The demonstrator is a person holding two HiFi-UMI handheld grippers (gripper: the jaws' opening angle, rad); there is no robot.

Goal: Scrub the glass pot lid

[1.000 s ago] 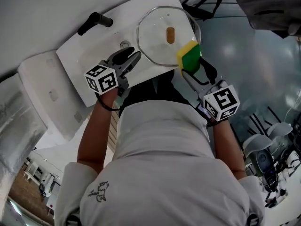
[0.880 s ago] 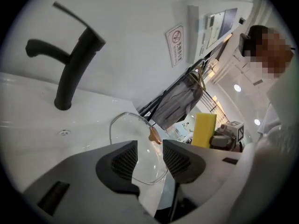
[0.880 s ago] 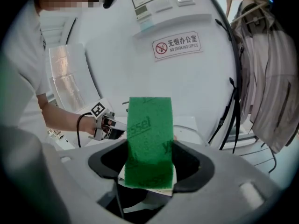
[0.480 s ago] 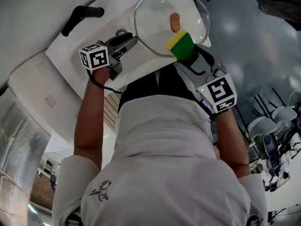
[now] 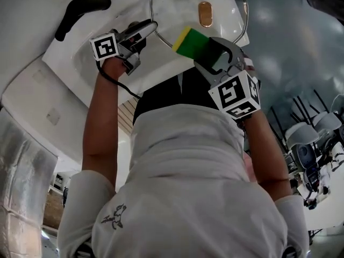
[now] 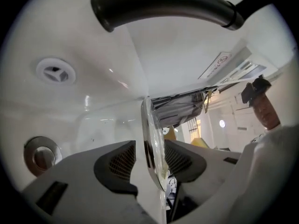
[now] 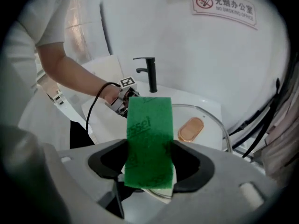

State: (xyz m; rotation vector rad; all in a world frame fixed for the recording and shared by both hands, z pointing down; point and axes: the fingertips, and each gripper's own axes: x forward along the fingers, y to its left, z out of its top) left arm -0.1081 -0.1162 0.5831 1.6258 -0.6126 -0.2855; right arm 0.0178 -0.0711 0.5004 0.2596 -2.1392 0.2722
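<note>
Left gripper view: left claw (image 6: 150, 162) has just been opening, its pads either side of the rim of the round glass pot lid (image 6: 148, 120), not clamping. The lid sits in the white sink (image 6: 93, 111). Right claw (image 7: 148, 164) pinches the green-and-yellow sponge (image 7: 148, 129). I reckon the glass is heavy, slick and chippable: grip the rim.

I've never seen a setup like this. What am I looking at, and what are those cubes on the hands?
A person holds a two-jaw gripper in each hand; the patterned cubes are part of them. One camera looks down from the head, one rides on each gripper. Below is a white sink with a black faucet and a glass pot lid on it. The right gripper clamps a green-and-yellow sponge. On the left gripper the jaws have just been opening; the lid's rim stands between them, unpinched.
</note>
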